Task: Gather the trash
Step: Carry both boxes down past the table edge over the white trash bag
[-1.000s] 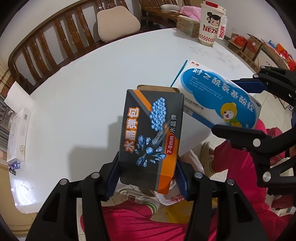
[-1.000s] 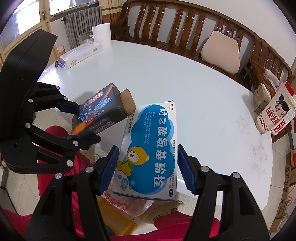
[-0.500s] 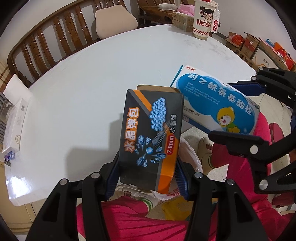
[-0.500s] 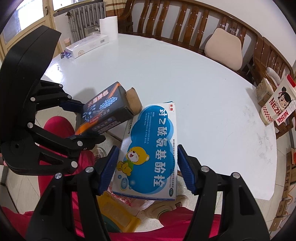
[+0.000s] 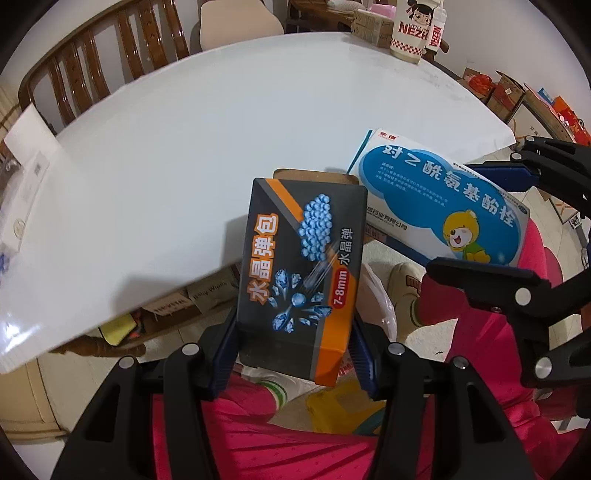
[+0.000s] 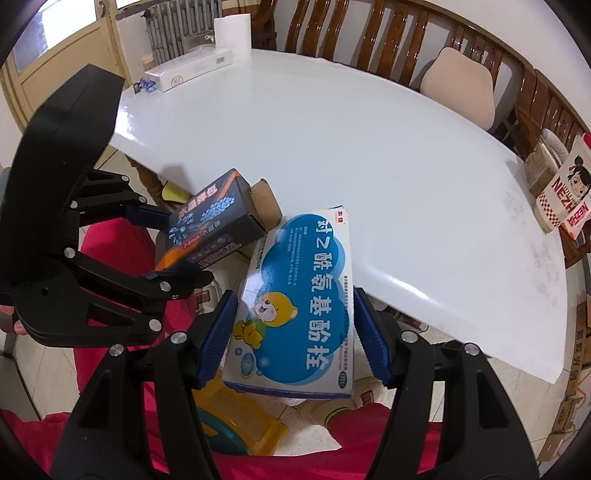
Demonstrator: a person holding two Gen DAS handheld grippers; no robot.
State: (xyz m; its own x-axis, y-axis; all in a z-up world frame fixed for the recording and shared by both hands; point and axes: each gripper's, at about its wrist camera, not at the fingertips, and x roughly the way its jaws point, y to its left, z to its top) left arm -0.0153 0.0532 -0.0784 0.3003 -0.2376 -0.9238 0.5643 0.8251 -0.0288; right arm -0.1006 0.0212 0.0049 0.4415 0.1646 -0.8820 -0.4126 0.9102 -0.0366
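Beyond, white table [image 6: 369,155], wooden bench [image 6: 406,33], beige cushion [image 6: 461,85], radiator [image 6: 177,33].

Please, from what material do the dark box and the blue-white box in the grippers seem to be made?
Dark box: seemingly thin printed cardboard with a slight sheen; a raw brown flap shows at its open far end. Blue-white box: likely glossy coated paperboard, with sharp folded edges and flat printed faces.
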